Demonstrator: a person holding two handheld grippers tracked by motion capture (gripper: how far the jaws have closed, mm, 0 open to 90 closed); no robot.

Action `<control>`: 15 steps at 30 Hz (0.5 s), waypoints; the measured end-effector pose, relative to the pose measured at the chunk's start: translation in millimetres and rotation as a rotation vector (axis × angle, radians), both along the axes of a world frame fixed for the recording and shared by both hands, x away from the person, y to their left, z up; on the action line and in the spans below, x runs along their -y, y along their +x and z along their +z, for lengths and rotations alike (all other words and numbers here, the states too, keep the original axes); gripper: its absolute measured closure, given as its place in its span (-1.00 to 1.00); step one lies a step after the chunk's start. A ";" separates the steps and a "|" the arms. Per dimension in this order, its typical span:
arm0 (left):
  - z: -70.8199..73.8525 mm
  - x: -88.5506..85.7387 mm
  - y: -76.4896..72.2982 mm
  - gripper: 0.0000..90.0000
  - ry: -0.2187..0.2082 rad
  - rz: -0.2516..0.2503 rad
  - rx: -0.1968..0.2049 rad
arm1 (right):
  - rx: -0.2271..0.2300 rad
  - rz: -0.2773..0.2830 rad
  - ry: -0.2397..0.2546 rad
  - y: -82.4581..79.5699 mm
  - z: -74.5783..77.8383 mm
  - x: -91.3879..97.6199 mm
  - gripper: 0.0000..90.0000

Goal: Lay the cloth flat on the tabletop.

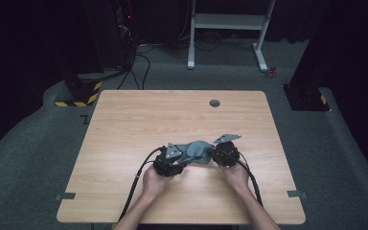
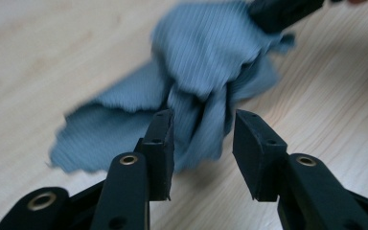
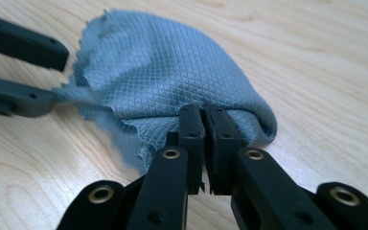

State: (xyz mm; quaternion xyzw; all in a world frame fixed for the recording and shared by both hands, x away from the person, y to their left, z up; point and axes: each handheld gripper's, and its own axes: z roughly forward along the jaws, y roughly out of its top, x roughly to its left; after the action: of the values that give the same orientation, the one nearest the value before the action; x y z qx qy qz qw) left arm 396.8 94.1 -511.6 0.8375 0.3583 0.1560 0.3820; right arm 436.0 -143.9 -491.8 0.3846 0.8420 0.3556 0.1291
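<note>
- My left gripper (image 2: 203, 139) stands spread, a hanging fold of the grey cloth (image 2: 206, 62) between its jaws but not pinched.
- The cloth (image 1: 197, 151) sits bunched near the middle of the desk (image 1: 124, 124), towards its near edge, between both grippers.
- My right gripper (image 3: 204, 125) is pressed together on the cloth's hem (image 3: 163, 72).
- I judge the folding barely begun: one side gripped, the other still to catch.
- The right gripper view reveals a diamond weave; the high view gives only a lump.
</note>
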 end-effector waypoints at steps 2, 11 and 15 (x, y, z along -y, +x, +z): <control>-7.5 1.5 3.2 0.36 0.003 0.005 -0.025 | -0.003 0.000 0.001 -0.9 -1.1 -1.0 0.77; -9.7 3.2 4.1 0.86 -0.002 -0.008 -0.005 | 0.134 0.098 -0.048 -22.7 14.8 -30.2 0.13; -8.8 4.1 2.5 0.92 0.004 -0.026 -0.006 | 0.128 0.098 -0.151 -18.9 0.0 -49.2 0.20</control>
State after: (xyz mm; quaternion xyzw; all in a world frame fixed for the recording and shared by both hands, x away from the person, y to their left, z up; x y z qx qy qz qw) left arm 399.3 90.0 -520.4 0.8432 0.3483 0.1492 0.3813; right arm 417.1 -94.8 -491.9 0.3088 0.8741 0.3211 0.1937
